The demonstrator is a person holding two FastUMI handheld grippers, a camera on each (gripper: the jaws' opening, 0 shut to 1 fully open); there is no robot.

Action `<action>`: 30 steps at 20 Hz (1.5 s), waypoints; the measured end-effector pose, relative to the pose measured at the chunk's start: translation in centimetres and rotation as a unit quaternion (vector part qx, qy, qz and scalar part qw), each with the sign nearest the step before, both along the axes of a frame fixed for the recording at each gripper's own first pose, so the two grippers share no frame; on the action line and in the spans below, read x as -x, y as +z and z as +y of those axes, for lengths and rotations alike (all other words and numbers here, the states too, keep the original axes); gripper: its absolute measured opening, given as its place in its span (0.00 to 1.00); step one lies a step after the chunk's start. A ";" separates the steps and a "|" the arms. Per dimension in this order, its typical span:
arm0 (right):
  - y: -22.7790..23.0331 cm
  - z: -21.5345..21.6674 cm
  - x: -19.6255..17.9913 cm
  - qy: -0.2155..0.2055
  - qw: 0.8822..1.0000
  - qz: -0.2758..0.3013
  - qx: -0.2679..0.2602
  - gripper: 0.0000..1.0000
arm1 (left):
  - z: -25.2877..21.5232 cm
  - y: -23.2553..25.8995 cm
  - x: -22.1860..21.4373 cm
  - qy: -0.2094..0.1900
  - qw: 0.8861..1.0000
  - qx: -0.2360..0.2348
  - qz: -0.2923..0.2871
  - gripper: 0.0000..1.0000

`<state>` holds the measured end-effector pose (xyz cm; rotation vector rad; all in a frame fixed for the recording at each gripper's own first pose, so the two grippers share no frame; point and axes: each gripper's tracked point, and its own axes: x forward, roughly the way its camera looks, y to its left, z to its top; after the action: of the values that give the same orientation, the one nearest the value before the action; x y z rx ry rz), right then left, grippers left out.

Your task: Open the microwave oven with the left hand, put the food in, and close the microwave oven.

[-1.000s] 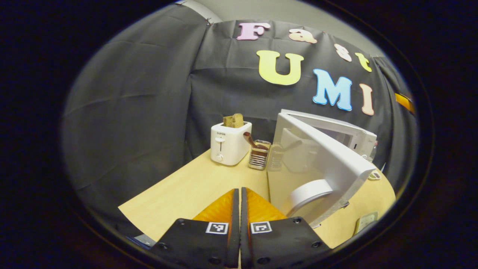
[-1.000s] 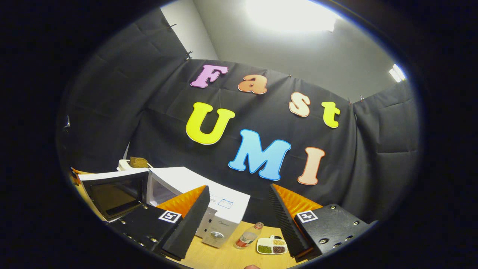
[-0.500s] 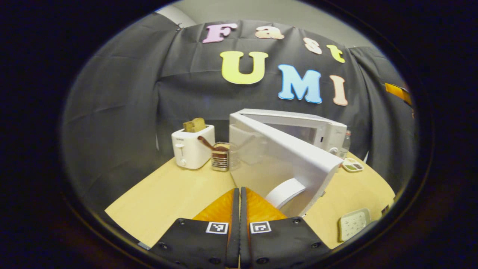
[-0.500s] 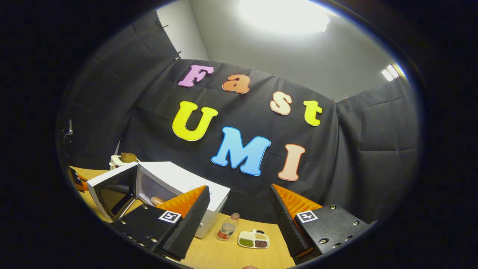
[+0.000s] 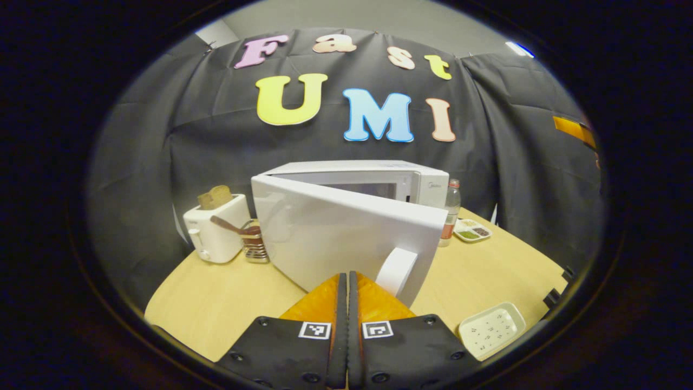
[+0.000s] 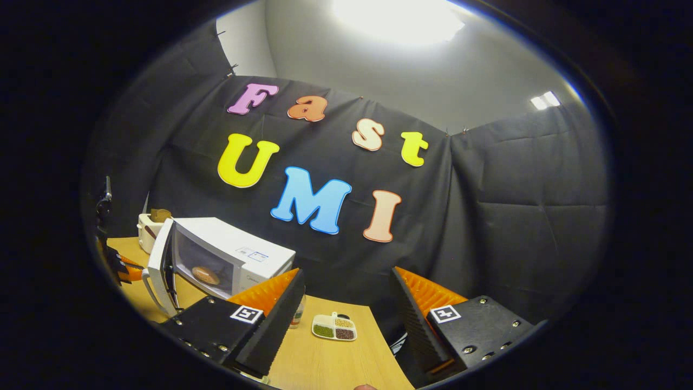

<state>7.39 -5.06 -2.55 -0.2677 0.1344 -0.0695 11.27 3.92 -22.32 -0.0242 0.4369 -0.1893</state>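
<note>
Two hand-held grippers: your left hand-held gripper (image 5: 347,303) clenched, empty, fingers together as pusher behind microwave door (image 5: 346,238), ajar. Food (image 6: 206,275) already inside. Right hand-held gripper (image 6: 346,314) released, parked clear.

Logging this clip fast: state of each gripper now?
Left gripper: closed, holding nothing, fingers together near the microwave door.
Right gripper: open, empty.

Left gripper view faces the microwave oven (image 5: 352,216) door closely; right gripper view, tilted upward, shares it from farther right.
</note>
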 end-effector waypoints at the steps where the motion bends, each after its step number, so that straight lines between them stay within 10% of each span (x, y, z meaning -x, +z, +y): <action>1: 0.1 -0.7 0.5 -0.011 1.000 0.001 0.003 0.96 | -0.8 0.1 -0.7 -0.009 1.000 0.002 -0.001 0.07; 17: -0.7 -5.7 4.7 -0.104 0.994 0.037 0.026 0.96 | -7.8 -1.7 -13.1 -0.073 0.997 -0.008 -0.005 0.07; 30: 0.3 -7.8 6.1 -0.131 0.989 0.039 0.051 0.96 | -9.7 -2.4 -19.6 -0.038 0.998 0.052 0.014 0.07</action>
<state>1.31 -12.83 -2.28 -0.3545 0.2434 -0.3280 30.87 -5.74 -24.74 -0.1129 0.4550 -0.2869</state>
